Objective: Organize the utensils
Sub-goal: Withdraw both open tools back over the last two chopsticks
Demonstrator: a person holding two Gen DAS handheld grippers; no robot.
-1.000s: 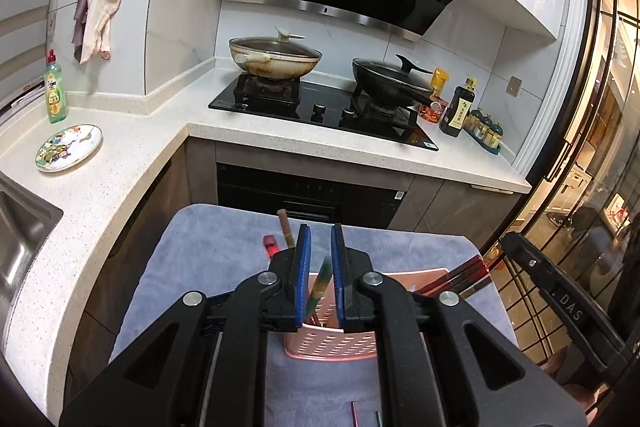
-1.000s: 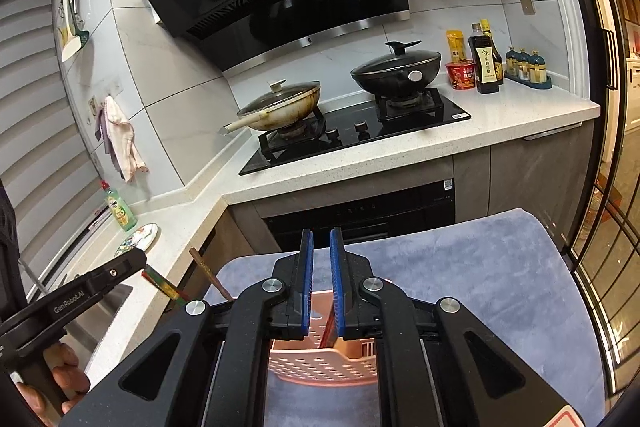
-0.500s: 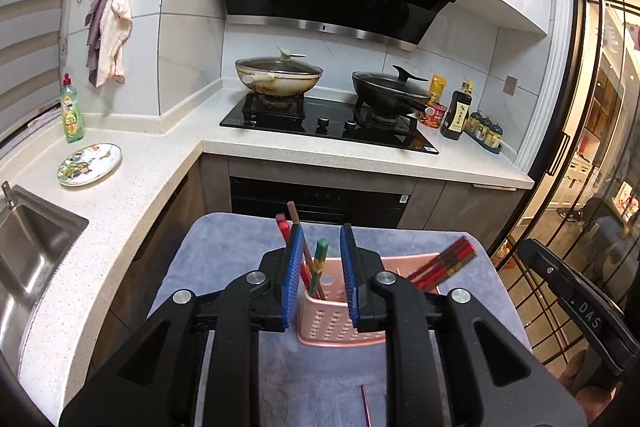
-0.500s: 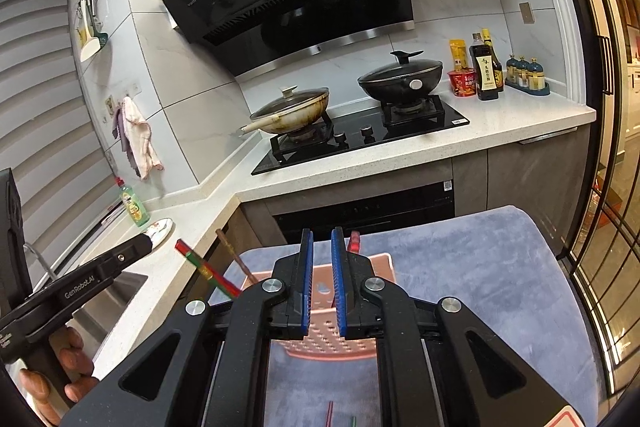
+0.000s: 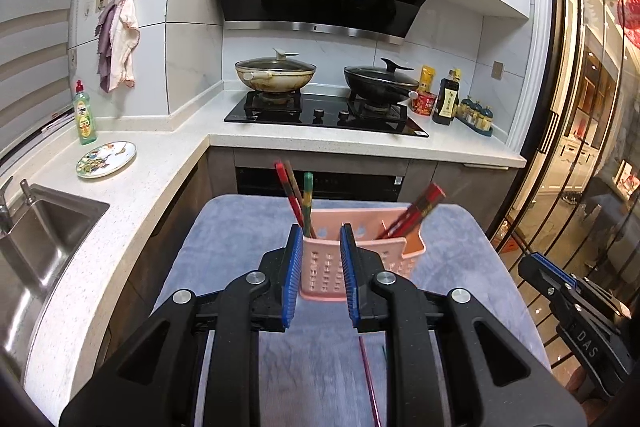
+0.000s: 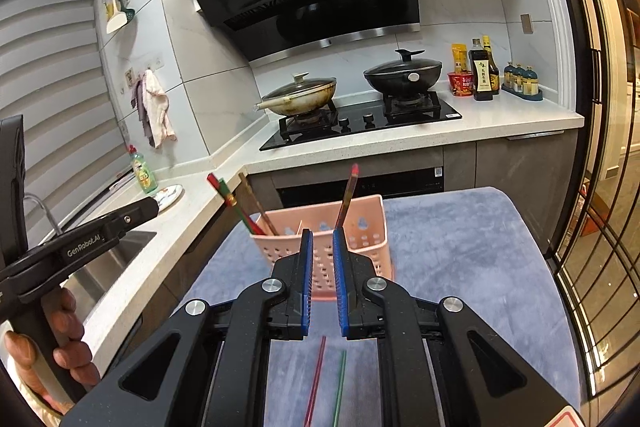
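chopsticks, thin red and green (image 6: 325, 383), are seen lengthwise below the empty, nearly shut right gripper (image 6: 321, 283), nearer than the slightly parted left gripper (image 5: 320, 277).

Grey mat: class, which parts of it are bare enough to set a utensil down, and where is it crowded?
The grey mat is bare right of the pink basket to its edge. A narrower bare strip lies left of the basket. The near middle is crowded: two thin sticks lie there.
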